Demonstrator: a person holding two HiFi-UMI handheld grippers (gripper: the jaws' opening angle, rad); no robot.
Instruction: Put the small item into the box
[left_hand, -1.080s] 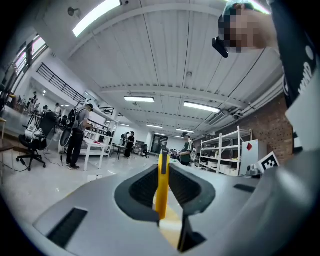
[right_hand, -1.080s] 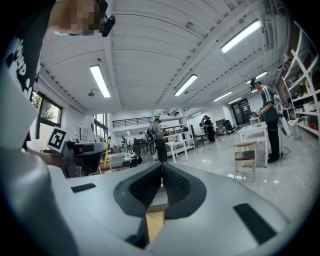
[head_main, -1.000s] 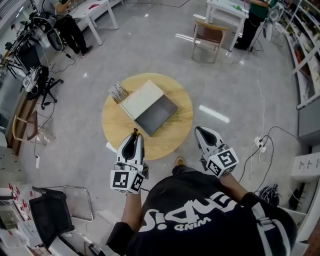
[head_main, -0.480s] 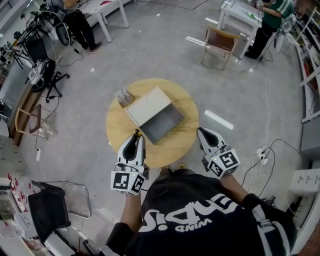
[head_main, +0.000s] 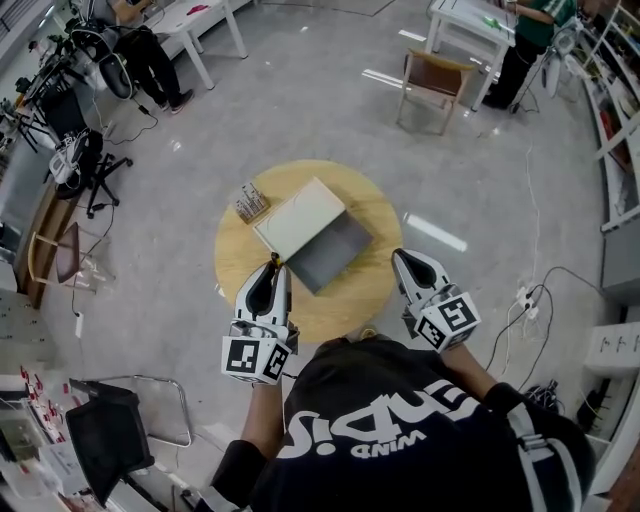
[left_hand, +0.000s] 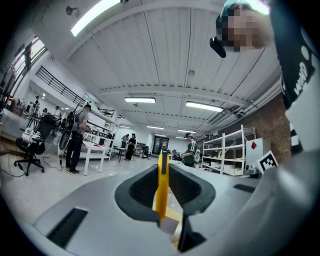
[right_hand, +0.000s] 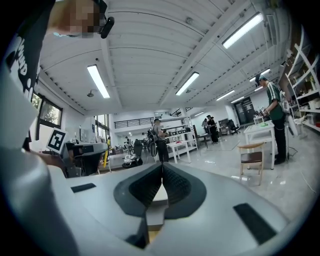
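Clamping yellow item (left_hand: 161, 187) — left gripper (head_main: 272, 266) pointing forward | right gripper (head_main: 399, 257) — jaws together

— Where are the forearms?
— Left forearm (head_main: 260, 422) and right forearm (head_main: 467, 367) both reach forward, well apart.
— And the grippers?
— Left gripper (head_main: 271, 266) is clamped on a thin yellow piece (left_hand: 162, 185) standing on edge; right gripper (head_main: 399, 258) has its jaws pressed together with nothing between; both point ahead

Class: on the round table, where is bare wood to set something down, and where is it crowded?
Bare wood: the near edge of the table, in front of the box, and the left side, nearer than the small rack. Crowded: far left, rack beside box.
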